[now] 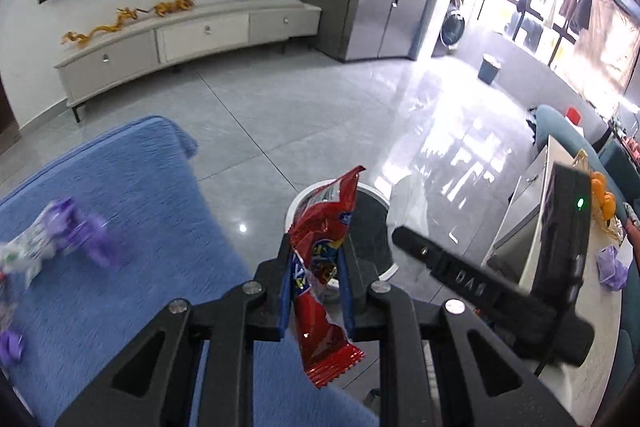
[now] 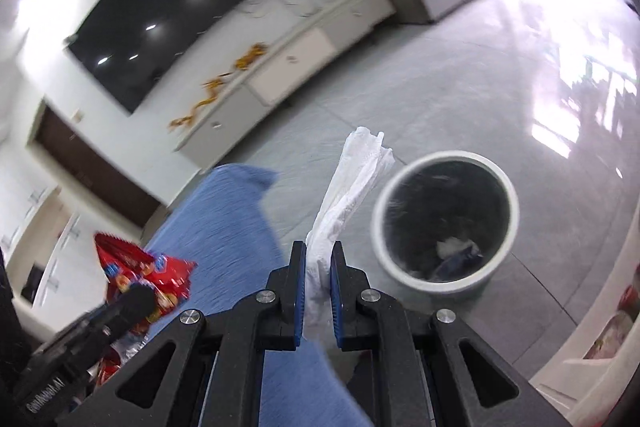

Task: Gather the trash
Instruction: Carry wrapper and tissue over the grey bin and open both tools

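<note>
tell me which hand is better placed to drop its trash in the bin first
Right, probably. The right gripper holds the white tissue just beside the open bin. The left gripper's red snack wrapper still hides part of the rim.

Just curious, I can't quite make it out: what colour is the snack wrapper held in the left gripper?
Red, with some blue and yellow print. The snack wrapper shows best in the left wrist view.

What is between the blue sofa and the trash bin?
Only bare grey floor lies between the sofa and the bin, seen in the right wrist view.
</note>
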`<state>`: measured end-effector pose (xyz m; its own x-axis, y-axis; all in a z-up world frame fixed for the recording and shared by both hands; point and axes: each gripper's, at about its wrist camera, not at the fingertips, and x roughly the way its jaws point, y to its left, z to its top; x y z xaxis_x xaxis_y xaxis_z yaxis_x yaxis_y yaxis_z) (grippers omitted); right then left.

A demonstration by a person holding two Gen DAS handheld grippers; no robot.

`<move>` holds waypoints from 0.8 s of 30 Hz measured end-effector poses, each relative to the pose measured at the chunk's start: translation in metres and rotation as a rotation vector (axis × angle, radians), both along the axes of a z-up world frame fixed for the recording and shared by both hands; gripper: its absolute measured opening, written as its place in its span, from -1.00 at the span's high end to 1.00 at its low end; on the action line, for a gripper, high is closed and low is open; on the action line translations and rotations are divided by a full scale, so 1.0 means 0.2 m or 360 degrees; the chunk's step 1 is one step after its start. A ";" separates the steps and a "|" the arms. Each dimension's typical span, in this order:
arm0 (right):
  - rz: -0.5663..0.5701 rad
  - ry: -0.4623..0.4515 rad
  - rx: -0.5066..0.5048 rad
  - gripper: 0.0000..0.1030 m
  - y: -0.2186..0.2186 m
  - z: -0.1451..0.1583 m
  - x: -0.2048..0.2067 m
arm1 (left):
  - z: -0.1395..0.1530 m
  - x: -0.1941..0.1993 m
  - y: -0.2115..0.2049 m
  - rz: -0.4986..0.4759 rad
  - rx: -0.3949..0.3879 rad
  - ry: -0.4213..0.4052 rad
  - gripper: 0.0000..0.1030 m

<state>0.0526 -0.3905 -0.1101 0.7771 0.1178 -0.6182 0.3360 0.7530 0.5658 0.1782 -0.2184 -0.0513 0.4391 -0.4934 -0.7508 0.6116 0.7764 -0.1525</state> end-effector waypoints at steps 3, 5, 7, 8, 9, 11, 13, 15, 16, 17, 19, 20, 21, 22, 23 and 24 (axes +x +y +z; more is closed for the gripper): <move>-0.0108 0.0096 0.0113 0.79 -0.14 -0.16 0.07 | -0.10 0.14 -0.20 -0.0043 0.0076 0.0052 0.64; -0.0159 0.0156 0.0165 0.79 -0.21 -0.27 0.12 | -0.20 0.25 -0.33 -0.0059 0.0124 0.0114 0.64; -0.0199 0.0207 0.0213 0.79 -0.27 -0.35 0.17 | -0.27 0.32 -0.43 -0.0076 0.0150 0.0164 0.64; -0.0215 0.0230 0.0227 0.79 -0.29 -0.39 0.20 | -0.32 0.37 -0.49 -0.0089 0.0169 0.0201 0.63; -0.0229 0.0253 0.0241 0.79 -0.32 -0.43 0.23 | -0.36 0.39 -0.53 -0.0096 0.0183 0.0222 0.62; -0.0250 0.0294 0.0254 0.79 -0.36 -0.48 0.29 | -0.43 0.43 -0.61 -0.0102 0.0212 0.0250 0.58; -0.0268 0.0331 0.0255 0.78 -0.39 -0.53 0.32 | -0.50 0.49 -0.67 -0.0108 0.0236 0.0283 0.58; -0.0283 0.0363 0.0260 0.74 -0.42 -0.57 0.35 | -0.56 0.55 -0.71 -0.0111 0.0234 0.0336 0.54; -0.0297 0.0379 0.0268 0.74 -0.44 -0.59 0.37 | -0.58 0.57 -0.73 -0.0111 0.0229 0.0359 0.47; -0.0309 0.0390 0.0275 0.74 -0.45 -0.60 0.38 | -0.60 0.58 -0.74 -0.0103 0.0230 0.0371 0.39; -0.0324 0.0423 0.0282 0.71 -0.47 -0.64 0.39 | -0.64 0.64 -0.77 -0.0089 0.0218 0.0387 0.12; -0.0334 0.0439 0.0286 0.67 -0.47 -0.66 0.40 | -0.66 0.66 -0.78 -0.0083 0.0213 0.0410 0.11; -0.0348 0.0455 0.0285 0.60 -0.48 -0.67 0.40 | -0.67 0.66 -0.79 -0.0077 0.0216 0.0418 0.11; -0.0357 0.0463 0.0284 0.54 -0.48 -0.68 0.40 | -0.68 0.67 -0.80 -0.0069 0.0216 0.0421 0.11; -0.0365 0.0471 0.0281 0.43 -0.48 -0.68 0.40 | -0.68 0.68 -0.80 -0.0066 0.0208 0.0424 0.11; -0.0372 0.0480 0.0277 0.38 -0.48 -0.69 0.39 | -0.68 0.69 -0.80 -0.0065 0.0193 0.0433 0.11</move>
